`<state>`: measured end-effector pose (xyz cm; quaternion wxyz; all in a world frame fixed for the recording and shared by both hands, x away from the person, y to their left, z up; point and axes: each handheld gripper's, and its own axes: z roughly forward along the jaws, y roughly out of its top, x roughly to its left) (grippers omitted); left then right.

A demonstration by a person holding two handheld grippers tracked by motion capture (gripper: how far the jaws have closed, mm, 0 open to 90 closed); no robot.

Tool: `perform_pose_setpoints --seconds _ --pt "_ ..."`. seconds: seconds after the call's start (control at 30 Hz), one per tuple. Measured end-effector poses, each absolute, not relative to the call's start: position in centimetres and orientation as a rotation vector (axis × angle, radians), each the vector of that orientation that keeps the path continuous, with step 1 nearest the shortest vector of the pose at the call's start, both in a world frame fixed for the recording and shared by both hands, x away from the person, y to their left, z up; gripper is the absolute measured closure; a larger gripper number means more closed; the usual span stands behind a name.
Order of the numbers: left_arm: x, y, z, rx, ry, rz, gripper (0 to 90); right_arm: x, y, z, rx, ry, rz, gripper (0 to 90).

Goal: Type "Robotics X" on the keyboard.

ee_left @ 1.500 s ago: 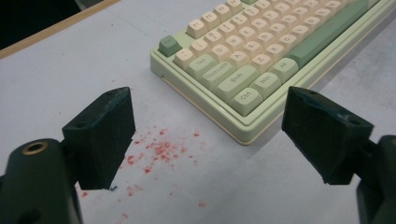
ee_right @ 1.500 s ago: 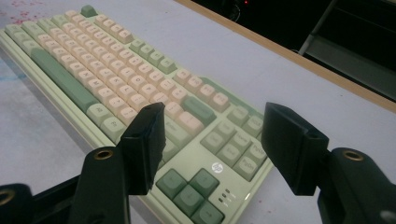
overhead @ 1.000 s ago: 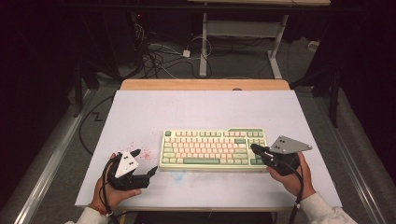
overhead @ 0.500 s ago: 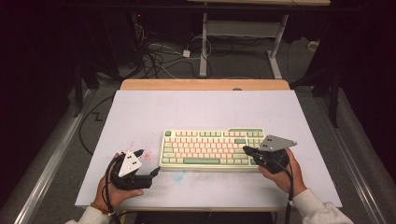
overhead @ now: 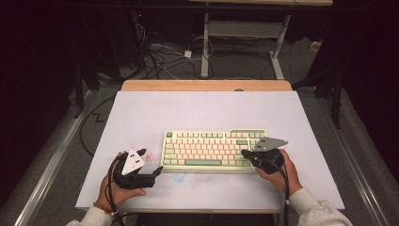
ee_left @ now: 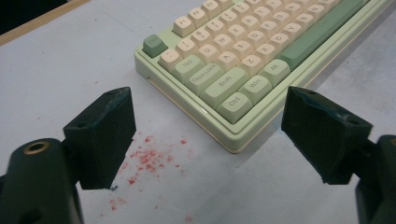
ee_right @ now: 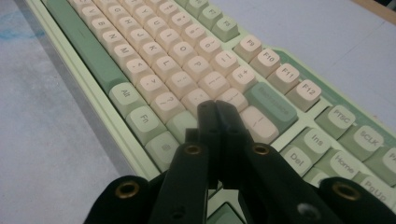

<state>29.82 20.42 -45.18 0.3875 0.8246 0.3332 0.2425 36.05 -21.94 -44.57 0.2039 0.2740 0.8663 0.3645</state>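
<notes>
On the white table (overhead: 141,113), my right gripper (overhead: 248,155) poised closed jaws as a poker above the keyboard (overhead: 211,148); my left gripper (overhead: 157,170) waited open-jawed.

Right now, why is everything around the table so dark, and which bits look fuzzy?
In the high view, light falls on the white table while the room behind stays black. In the right gripper view, the shut right gripper is soft up close, and the keyboard blurs further back. In the left gripper view, the left gripper jaws look slightly fuzzy, and the keyboard casts a soft shadow.
</notes>
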Motion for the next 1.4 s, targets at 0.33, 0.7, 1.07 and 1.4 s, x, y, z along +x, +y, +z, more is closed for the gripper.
perform_pose_setpoints --seconds 0.33,0.7,1.07,1.4 --pt "30.9 20.0 -43.2 2.115 0.872 0.594 48.5 36.2 -21.8 -45.5 0.776 2.442 0.977 90.0" --pt "32.5 17.9 -41.5 2.203 0.817 0.571 87.0 36.0 -21.8 -45.6 0.775 2.435 0.975 90.0" --pt "34.5 15.4 -41.3 2.261 0.765 0.489 87.1 36.0 -21.9 -45.6 0.776 2.433 0.978 90.0" --pt "36.7 13.3 -41.6 2.292 0.762 0.432 87.1 35.9 -21.7 -45.6 0.76 2.425 0.959 90.0"
